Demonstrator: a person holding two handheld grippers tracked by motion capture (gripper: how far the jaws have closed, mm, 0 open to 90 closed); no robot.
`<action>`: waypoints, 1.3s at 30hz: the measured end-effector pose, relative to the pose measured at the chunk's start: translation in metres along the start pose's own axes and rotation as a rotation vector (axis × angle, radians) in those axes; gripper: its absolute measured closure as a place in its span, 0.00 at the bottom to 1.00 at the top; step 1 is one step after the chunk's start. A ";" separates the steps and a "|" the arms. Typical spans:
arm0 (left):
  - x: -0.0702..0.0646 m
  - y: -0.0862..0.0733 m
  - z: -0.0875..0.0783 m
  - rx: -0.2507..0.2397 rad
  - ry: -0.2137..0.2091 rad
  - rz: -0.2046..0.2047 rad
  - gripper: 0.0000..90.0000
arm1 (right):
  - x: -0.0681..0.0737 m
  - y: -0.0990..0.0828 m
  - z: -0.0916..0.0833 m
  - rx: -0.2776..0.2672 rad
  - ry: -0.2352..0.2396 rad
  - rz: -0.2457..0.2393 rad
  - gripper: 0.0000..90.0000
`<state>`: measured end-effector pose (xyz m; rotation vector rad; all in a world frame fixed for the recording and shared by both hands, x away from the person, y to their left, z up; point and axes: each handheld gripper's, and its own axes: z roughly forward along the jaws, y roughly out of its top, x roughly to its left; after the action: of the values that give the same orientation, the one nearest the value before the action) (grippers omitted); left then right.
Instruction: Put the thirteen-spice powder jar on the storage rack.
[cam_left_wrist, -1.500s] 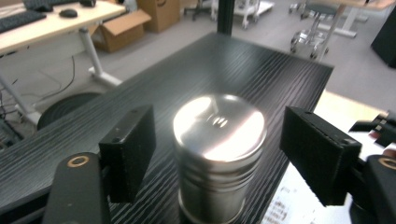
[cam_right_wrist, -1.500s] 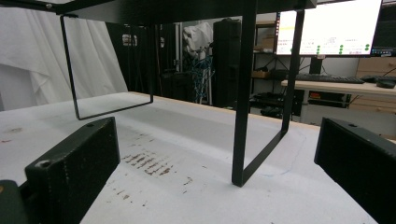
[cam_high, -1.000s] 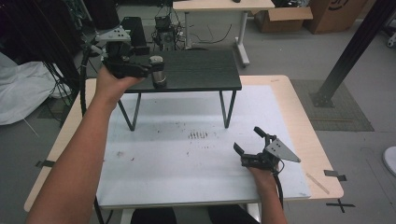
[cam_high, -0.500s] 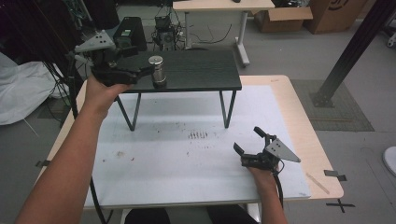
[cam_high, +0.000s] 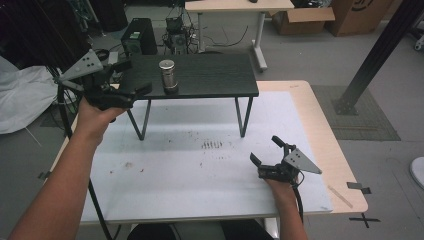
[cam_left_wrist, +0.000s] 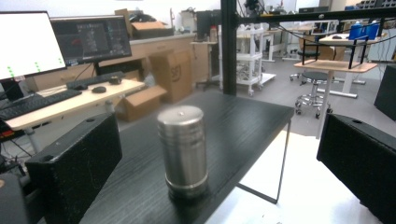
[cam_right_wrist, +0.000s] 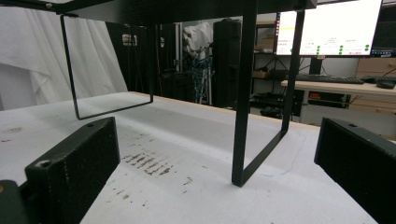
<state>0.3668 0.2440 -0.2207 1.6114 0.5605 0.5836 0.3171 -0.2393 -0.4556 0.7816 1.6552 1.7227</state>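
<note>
Your left gripper (cam_high: 131, 80), jaws just spreading, stands clear of the can (cam_left_wrist: 182, 151) on the shelf (cam_high: 210, 75); your right gripper (cam_high: 270, 149), spread, sees its legs (cam_right_wrist: 244, 98).

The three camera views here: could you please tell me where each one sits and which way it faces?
High view: above the person's side, looking forward and down on the white table; both forearms, left gripper, right gripper.
Left gripper view: rides the left gripper, looking along the black shelf at the steel canister; own open jaws.
Right gripper view: low over the table, facing the shelf's legs; own open jaws.
Shared: high and left gripper views both show the canister.
</note>
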 end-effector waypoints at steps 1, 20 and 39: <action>-0.001 -0.003 -0.002 -0.008 -0.002 0.003 0.00 | 0.000 0.000 0.000 0.001 0.000 0.000 0.00; -0.014 -0.070 -0.030 -0.133 0.006 0.028 0.00 | 0.000 0.000 0.000 0.002 0.001 0.000 0.00; -0.023 -0.130 -0.036 -0.129 0.050 -0.013 0.00 | 0.000 0.000 0.000 0.000 0.002 -0.001 0.00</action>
<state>0.3225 0.2706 -0.3470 1.4739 0.5585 0.6391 0.3166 -0.2392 -0.4557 0.7790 1.6561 1.7231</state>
